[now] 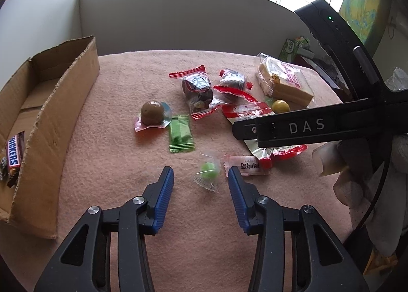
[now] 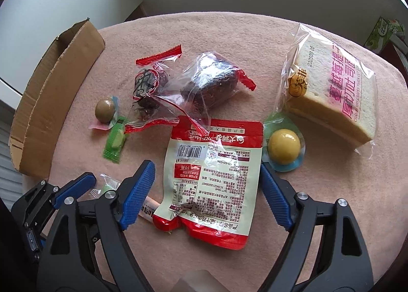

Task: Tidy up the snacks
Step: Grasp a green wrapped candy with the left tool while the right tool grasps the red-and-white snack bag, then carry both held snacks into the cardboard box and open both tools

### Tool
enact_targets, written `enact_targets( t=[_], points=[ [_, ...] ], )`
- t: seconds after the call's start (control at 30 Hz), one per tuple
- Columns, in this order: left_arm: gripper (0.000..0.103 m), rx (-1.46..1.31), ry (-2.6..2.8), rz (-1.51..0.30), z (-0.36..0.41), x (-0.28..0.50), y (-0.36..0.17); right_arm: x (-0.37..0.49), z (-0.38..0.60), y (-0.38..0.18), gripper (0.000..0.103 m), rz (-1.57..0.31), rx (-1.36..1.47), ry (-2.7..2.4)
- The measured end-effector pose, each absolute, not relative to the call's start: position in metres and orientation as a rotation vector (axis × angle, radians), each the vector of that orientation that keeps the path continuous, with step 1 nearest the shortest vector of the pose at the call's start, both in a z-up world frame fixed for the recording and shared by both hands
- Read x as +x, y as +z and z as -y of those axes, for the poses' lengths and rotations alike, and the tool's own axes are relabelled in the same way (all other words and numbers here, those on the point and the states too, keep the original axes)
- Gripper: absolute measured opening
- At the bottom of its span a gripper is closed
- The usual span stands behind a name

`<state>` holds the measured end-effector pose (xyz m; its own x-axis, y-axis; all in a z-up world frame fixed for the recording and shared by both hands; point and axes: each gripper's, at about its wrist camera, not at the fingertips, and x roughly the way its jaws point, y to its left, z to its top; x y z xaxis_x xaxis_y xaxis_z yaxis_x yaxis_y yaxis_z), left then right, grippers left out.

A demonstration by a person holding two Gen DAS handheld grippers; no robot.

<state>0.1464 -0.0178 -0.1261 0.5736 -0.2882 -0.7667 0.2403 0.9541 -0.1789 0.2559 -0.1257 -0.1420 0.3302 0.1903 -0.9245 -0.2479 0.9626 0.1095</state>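
My left gripper (image 1: 201, 177) is open, with a small green candy in clear wrap (image 1: 208, 172) lying between its fingertips on the pink cloth. My right gripper (image 2: 207, 168) is open around a red-and-cream snack pouch (image 2: 211, 172) that lies flat. A cardboard box (image 1: 48, 118) at the left holds a Snickers bar (image 1: 14, 155). Loose on the cloth: a brown ball snack (image 1: 151, 112), a green wafer pack (image 1: 180, 133), two dark cakes in red-edged wrap (image 2: 150, 87) (image 2: 211, 85), a yellow ball snack (image 2: 284, 147) and packed bread slices (image 2: 339, 93).
The pink cloth (image 1: 122, 82) covers a small table ending at a white wall behind. A pink-white candy stick (image 1: 246, 164) lies beside my left gripper's right finger. A green carton (image 1: 293, 47) stands off the table at the back right. The box shows in the right wrist view (image 2: 51, 103).
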Motion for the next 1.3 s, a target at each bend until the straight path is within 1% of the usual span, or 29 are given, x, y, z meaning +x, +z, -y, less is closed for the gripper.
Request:
enact_targets(
  t=[0.13, 0.2, 0.23, 0.33, 0.4, 0.47, 0.6, 0.67, 0.83, 1.3],
  points=[
    [0.037, -0.043, -0.317, -0.913, 0.021, 0.147, -0.129, 0.254, 0.123, -0.145, 0.084, -1.195, -0.114, 0.287],
    [0.034, -0.038, -0.316, -0.915, 0.023, 0.150, -0.131, 0.252, 0.123, -0.145, 0.080, -1.191, -0.140, 0.281],
    [0.030, -0.037, -0.318, -0.915, 0.023, 0.150, -0.131, 0.251, 0.124, -0.145, 0.077, -1.191, -0.143, 0.283],
    [0.021, -0.034, -0.317, -0.918, 0.024, 0.153, -0.132, 0.249, 0.128, -0.143, 0.075, -1.192, -0.140, 0.298],
    [0.018, -0.027, -0.314, -0.918, 0.024, 0.153, -0.132, 0.248, 0.133, -0.142, 0.073, -1.191, -0.137, 0.301],
    [0.018, -0.024, -0.312, -0.915, 0.024, 0.152, -0.132, 0.245, 0.137, -0.140, 0.070, -1.187, -0.123, 0.304],
    [0.017, -0.039, -0.309, -0.915, 0.021, 0.151, -0.132, 0.240, 0.147, -0.136, 0.067, -1.185, -0.092, 0.316],
    [0.017, -0.046, -0.306, -0.913, 0.018, 0.149, -0.132, 0.238, 0.155, -0.133, 0.064, -1.184, -0.072, 0.317],
    [0.017, -0.064, -0.298, -0.898, 0.009, 0.142, -0.125, 0.233, 0.163, -0.130, 0.061, -1.173, -0.056, 0.328],
    [0.017, -0.095, -0.283, -0.849, -0.006, 0.127, -0.104, 0.205, 0.177, -0.093, 0.061, -1.083, -0.022, 0.354]
  ],
)
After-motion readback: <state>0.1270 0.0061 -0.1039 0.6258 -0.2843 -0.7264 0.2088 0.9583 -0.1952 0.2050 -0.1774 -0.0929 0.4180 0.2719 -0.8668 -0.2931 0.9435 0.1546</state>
